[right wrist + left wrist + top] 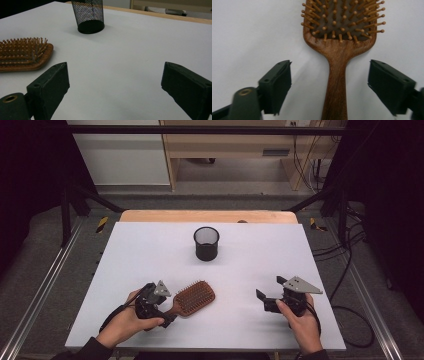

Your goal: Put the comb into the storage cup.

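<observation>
Your left claw (329, 82) straddles the wooden hairbrush (338, 50) handle near the desk's (150, 250) front edge, jaws apart, not touching it. Your right claw (113, 87) gapes wide open, empty.

Black mesh cup (206, 243) stands upright near the middle of the white worktop (150, 255), toward its far half, well apart from everything else. Wooden strip (207, 216) runs along the worktop's far edge. Behind it: grey floor, pale wooden furniture (225, 147), cables (352, 245) trailing at right.
</observation>
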A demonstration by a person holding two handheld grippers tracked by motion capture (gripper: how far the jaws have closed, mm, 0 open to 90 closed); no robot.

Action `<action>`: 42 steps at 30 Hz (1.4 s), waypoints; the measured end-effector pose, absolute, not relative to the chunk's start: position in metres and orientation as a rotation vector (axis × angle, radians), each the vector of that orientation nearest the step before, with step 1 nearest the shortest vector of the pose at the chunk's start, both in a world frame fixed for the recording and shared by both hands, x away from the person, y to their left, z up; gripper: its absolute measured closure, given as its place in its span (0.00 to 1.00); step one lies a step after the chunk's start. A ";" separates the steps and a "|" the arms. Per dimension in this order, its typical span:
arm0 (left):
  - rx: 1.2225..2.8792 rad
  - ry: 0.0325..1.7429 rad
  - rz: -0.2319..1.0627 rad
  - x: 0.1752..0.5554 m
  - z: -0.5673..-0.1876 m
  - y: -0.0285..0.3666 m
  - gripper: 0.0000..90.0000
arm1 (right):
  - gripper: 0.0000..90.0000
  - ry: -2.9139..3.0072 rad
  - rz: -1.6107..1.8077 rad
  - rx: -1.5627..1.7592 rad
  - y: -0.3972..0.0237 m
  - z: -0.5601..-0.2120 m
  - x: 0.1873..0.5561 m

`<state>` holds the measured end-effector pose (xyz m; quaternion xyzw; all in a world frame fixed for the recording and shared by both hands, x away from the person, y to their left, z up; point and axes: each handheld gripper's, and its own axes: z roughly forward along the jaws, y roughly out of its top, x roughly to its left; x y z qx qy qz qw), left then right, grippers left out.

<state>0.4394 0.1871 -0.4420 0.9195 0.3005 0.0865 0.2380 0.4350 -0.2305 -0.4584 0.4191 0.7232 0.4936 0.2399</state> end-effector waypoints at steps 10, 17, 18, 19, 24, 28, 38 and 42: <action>2.575 0.774 0.190 0.442 -0.444 0.182 0.46 | 0.09 1.993 1.346 1.148 -0.230 -0.460 0.436; 2.616 0.755 0.154 0.443 -0.446 0.179 0.58 | 0.09 2.000 1.347 1.148 -0.229 -0.460 0.436; 2.625 0.752 0.157 0.443 -0.446 0.178 0.59 | 0.09 2.000 1.347 1.147 -0.229 -0.460 0.436; 2.631 0.750 0.159 0.444 -0.447 0.178 0.60 | 0.09 2.001 1.347 1.148 -0.229 -0.460 0.436; 2.640 0.746 0.147 0.445 -0.449 0.177 0.65 | 0.09 2.001 1.347 1.152 -0.229 -0.460 0.437; 2.647 0.743 0.142 0.446 -0.450 0.176 0.67 | 0.09 2.003 1.347 1.152 -0.229 -0.461 0.437; 2.669 0.736 0.140 0.448 -0.449 0.176 0.72 | 0.09 2.005 1.347 1.153 -0.229 -0.461 0.437; 2.687 0.728 0.144 0.448 -0.449 0.174 0.72 | 0.10 2.006 1.347 1.152 -0.229 -0.461 0.438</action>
